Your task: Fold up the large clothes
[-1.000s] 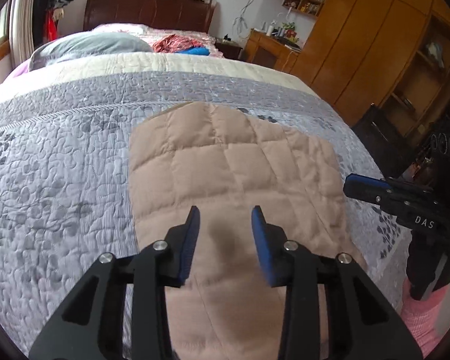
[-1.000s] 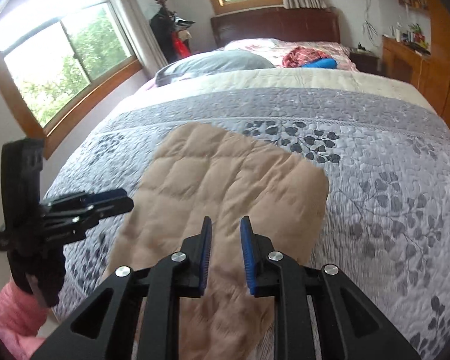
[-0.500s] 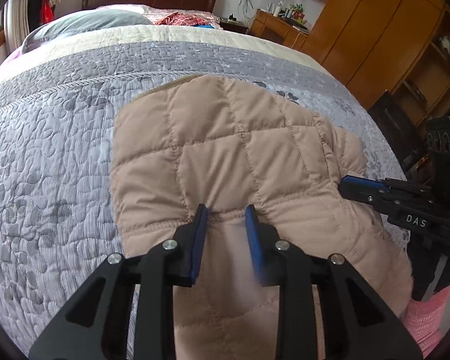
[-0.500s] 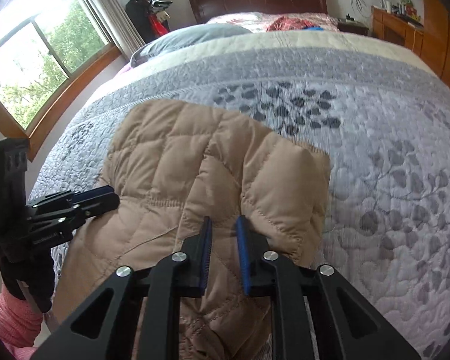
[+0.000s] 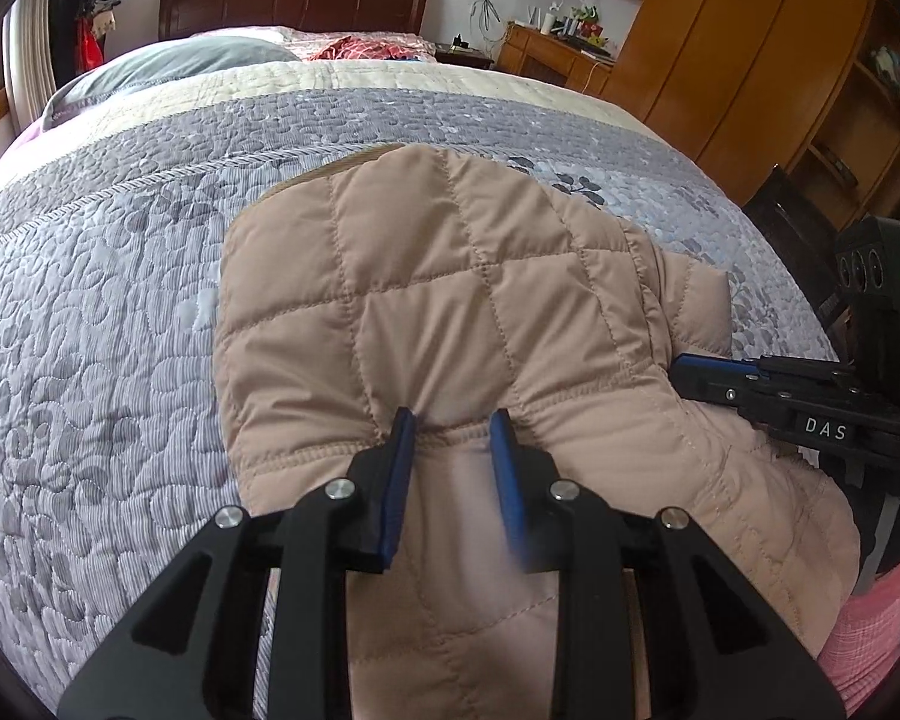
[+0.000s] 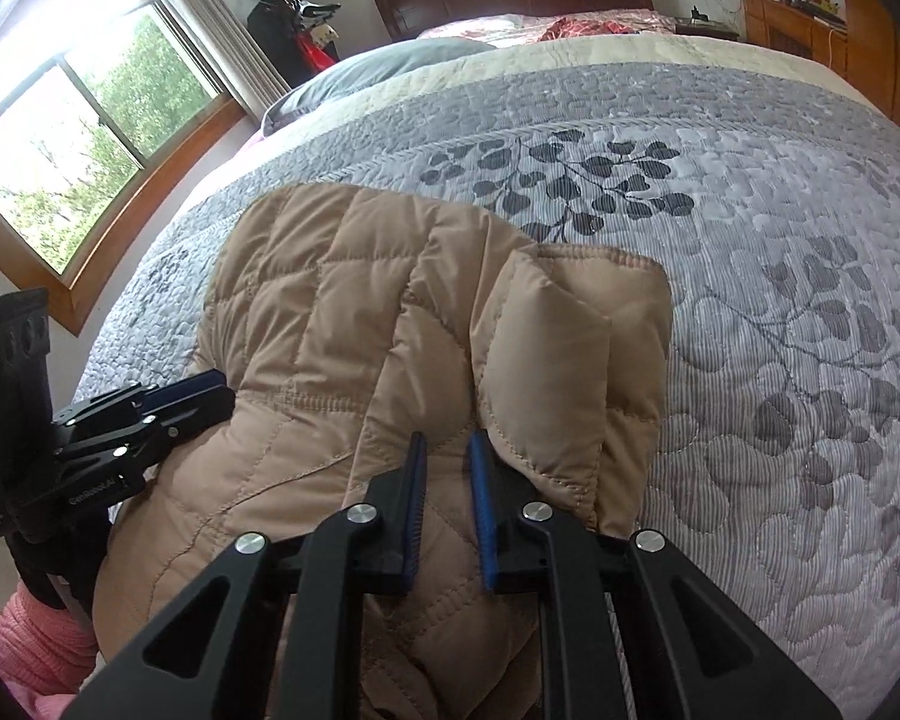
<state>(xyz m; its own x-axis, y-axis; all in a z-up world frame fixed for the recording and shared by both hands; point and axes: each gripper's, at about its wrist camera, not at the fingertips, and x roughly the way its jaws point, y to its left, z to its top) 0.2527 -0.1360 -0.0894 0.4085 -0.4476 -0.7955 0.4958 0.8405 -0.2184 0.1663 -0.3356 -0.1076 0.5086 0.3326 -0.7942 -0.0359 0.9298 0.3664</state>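
two hand-held grippers pinch the near edge of a tan quilted jacket (image 5: 450, 312) that lies on the bed. the left hand-held gripper (image 5: 452, 429) has its blue-padded fingers (image 5: 397, 474) part-way closed with a bunched ridge of the stitched hem caught between them. the right hand-held gripper (image 6: 447, 450) has its pads drawn closer, nipping a raised fold of the same cloth. each tool shows in the other's view, at the jacket's side edge: the right one (image 5: 750, 384) at the right of the left view, the left one (image 6: 168, 402) at the left of the right view.

the jacket is puffy, sewn in a grid of square and diamond panels, with a smoother, paler layer nearest the cameras. where the pads grip, the fabric is lifted and gathered into a hump. in the right view a thick padded flap (image 6: 576, 348) stands up, folded over on the right side, its edge ribbed.

under it spreads a grey quilted bedspread (image 6: 750, 240) with a dark leaf print, then a cream band. farther off lie a grey pillow (image 5: 168, 69) and a red garment (image 5: 360, 49) before a dark wooden headboard (image 5: 294, 0). a window (image 6: 66, 138) is on the left wall, wooden wardrobes (image 5: 750, 42) on the right.
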